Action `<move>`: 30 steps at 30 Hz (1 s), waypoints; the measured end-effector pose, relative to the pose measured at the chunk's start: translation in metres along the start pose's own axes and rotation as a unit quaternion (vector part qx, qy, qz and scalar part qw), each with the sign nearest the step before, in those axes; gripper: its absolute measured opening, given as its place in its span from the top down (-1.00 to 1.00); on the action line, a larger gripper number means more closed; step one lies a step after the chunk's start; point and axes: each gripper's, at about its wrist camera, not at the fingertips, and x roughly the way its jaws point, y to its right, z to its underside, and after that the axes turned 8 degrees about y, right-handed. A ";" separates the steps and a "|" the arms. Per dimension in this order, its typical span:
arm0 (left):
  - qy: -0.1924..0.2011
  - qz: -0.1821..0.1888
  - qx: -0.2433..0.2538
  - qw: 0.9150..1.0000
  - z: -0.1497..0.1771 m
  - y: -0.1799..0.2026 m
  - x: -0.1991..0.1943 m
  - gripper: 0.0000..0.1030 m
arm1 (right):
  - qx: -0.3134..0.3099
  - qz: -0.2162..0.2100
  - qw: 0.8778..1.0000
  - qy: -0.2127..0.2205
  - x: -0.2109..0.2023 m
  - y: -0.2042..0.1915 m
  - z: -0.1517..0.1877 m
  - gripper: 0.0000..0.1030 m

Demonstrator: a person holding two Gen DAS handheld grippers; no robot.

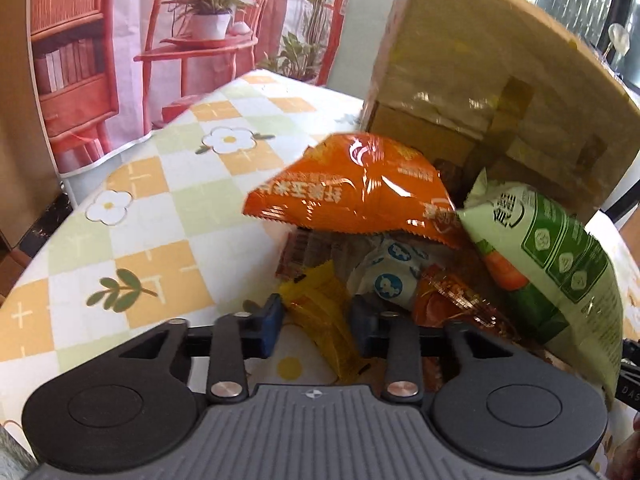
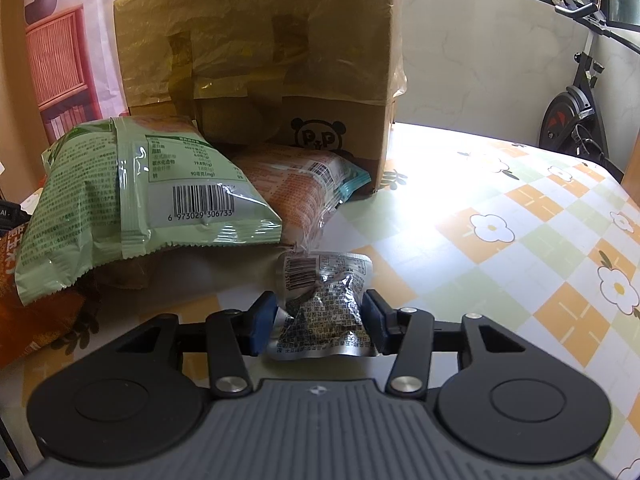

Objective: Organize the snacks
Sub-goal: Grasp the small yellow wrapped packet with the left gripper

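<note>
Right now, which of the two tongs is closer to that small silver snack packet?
Right. The right tongs have the silver packet between their pads, gripping it above the table. The left tongs are closed on a yellow wrapper in the snack pile beside the green bag.

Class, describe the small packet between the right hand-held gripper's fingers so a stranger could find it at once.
Start at the big taped cardboard box on the flower-patterned tablecloth. In front of it lie a green bag and a pinkish one; nearer the camera sits the silver foil packet. Alone among them, it is small, crinkled and metallic.
</note>
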 end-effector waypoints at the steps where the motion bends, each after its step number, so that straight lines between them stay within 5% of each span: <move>1: 0.000 0.003 -0.004 1.000 -0.002 -0.003 0.000 0.43 | 0.000 0.000 1.000 0.000 0.000 0.000 0.000 0.02; 15: 0.008 -0.027 -0.024 0.999 -0.022 -0.047 0.007 0.43 | 0.001 0.000 1.000 0.000 0.000 0.000 0.000 0.02; 20: -0.007 -0.028 -0.079 0.996 -0.033 -0.061 0.009 0.40 | 0.001 0.000 1.000 0.001 0.000 0.000 0.000 0.02; 23: -0.018 -0.025 -0.095 0.995 -0.032 -0.057 0.007 -0.23 | 0.002 0.000 1.000 0.001 0.000 0.000 0.000 0.02; 30: -0.016 -0.077 -0.045 0.996 -0.021 -0.025 0.018 -0.15 | 0.002 -0.001 1.000 0.001 0.000 0.000 0.000 0.02</move>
